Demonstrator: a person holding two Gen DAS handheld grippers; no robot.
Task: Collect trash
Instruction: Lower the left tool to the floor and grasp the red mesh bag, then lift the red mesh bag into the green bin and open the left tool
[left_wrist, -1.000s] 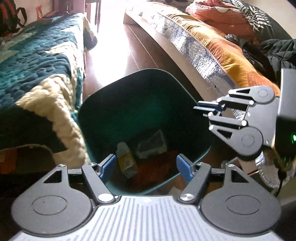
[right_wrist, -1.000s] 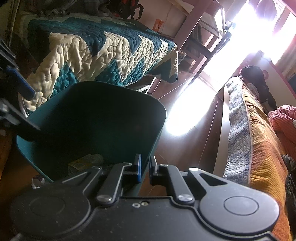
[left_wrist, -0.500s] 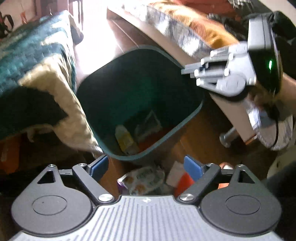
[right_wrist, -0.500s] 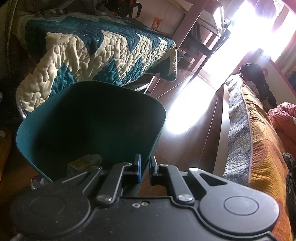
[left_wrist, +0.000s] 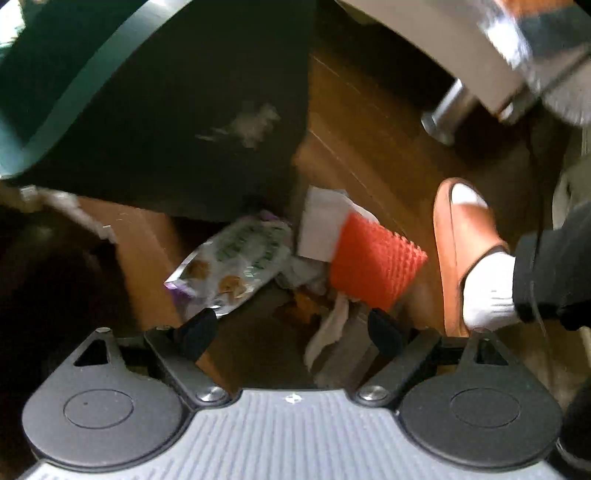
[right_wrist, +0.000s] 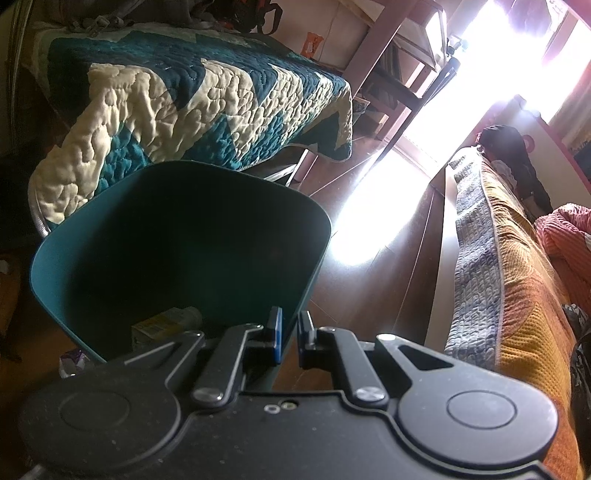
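In the left wrist view, the teal trash bin (left_wrist: 159, 122) fills the upper left of the frame, its outer wall dark and smudged with a pale scuff. Below it on the wooden floor (left_wrist: 369, 122) lies the litter. A crumpled white snack wrapper (left_wrist: 236, 262) with green print and purple edges sits at centre left; its lettering is too blurred to read. Just right of it is a white sheet of paper (left_wrist: 319, 225), partly covered by a ridged red-orange piece (left_wrist: 373, 262), and a twisted white tissue (left_wrist: 332, 328) trails towards the lower centre. The left gripper (left_wrist: 291, 332) points steeply down over this pile with its fingers spread wide and nothing between them; the wrapper's corner lies just beside the left-hand fingertip. At the right edge stands a person's foot in a white sock (left_wrist: 487, 288) and tan slipper (left_wrist: 461, 236).

In the right wrist view, the same bin (right_wrist: 177, 236) occupies the centre left, beside a bed with a teal and cream quilt (right_wrist: 192, 99) in the upper left. A yellow-labelled bottle (right_wrist: 166, 323) lies inside, its label unreadable. The right gripper (right_wrist: 290, 334), in the lower centre, has its blue pads pressed almost together at the bin's near rim; whether they pinch the rim cannot be told. An orange bedspread (right_wrist: 517, 295) runs along the right.
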